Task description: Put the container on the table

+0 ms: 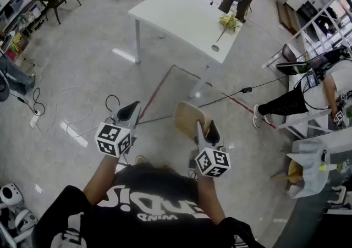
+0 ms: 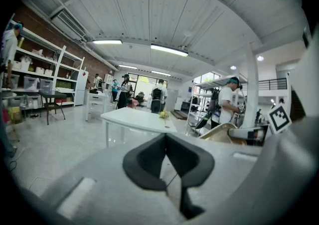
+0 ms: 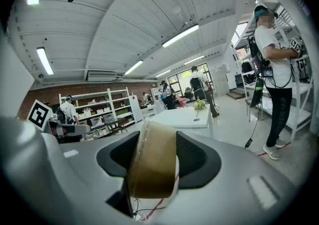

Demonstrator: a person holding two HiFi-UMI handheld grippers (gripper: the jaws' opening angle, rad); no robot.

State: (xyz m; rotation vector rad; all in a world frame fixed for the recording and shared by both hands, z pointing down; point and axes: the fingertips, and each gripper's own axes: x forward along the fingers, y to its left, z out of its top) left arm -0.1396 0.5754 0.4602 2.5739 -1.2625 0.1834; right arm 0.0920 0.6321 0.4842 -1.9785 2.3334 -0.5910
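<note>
**Carry leg: container in right gripper, table not yet reached**

Right gripper (image 3: 156,151): jaws spread wide and clamped on the tan container (image 1: 188,118), 1 pad on each side. It hangs in the air over the floor, resting on nothing. Left gripper (image 2: 167,141): pads pressed together, nothing between them.

The white table (image 1: 165,13) stands well apart, across open floor. 2 things are on it: a bunch of flowers (image 1: 230,22) by the far right edge, and a small round object (image 1: 215,48) near the near right corner. The left half is bare.

My plan:
1. Walk up square to the near edge and mind the cable on the floor.
2. Aim for the bare left half, well in from the edge.
3. Lower until the base sits flat before I let the jaws go.
4. Hold the left gripper out of the way.

Main risk, I judge: letting go early or tilted.
</note>
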